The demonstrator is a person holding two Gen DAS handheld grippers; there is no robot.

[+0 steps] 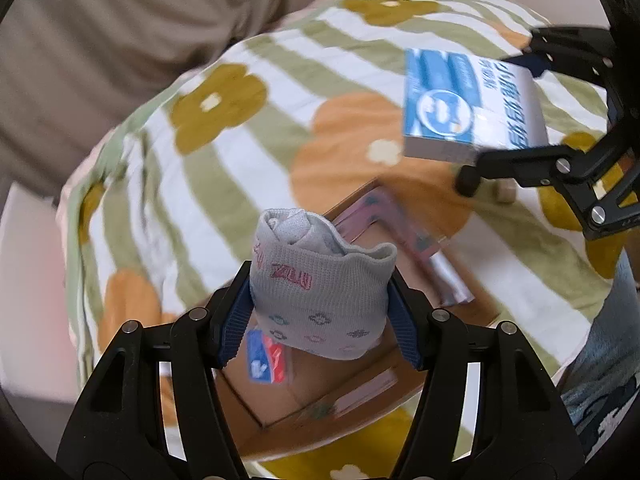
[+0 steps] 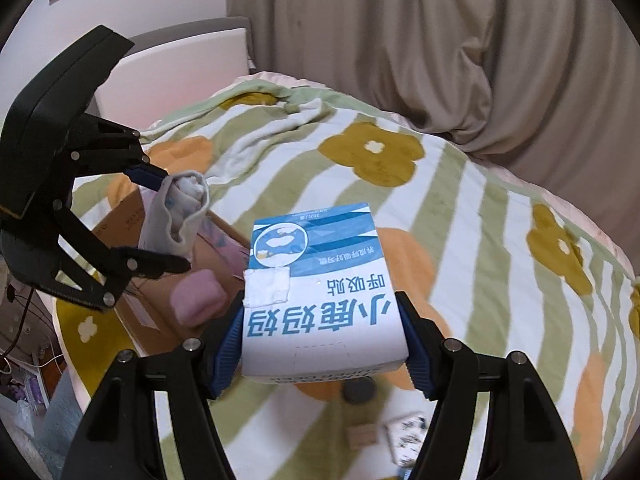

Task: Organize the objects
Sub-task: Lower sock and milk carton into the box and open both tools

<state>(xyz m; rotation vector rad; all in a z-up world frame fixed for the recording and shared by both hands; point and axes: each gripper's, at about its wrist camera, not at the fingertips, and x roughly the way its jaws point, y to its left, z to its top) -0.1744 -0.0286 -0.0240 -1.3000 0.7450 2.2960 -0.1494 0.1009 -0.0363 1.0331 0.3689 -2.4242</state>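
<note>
Your left gripper (image 1: 320, 300) is clamped on one rolled pair of grey socks (image 1: 320, 280), its two blue pads pressing the bundle from either side. The roll hangs in the air over one open cardboard box (image 1: 304, 396), not touching it. Your right gripper (image 2: 324, 340) is clamped on one blue and white carton (image 2: 320, 280) with printed Chinese characters, pads tight on its two long sides; it too is lifted clear of the bed.

Inside the cardboard box you can see one pink soft bundle (image 2: 198, 298) and some pinkish packaging along the far wall; the rest of its contents is blurred.

The box sits on one bedspread (image 2: 460, 208) with green and white stripes and large orange and mustard flowers. On the spread near your right gripper lie three small things: one dark round lid (image 2: 359, 391), one small tan block (image 2: 362, 436) and one patterned card (image 2: 408, 434), all apart from each other. Beyond the bed hangs one beige curtain (image 2: 440, 40).
</note>
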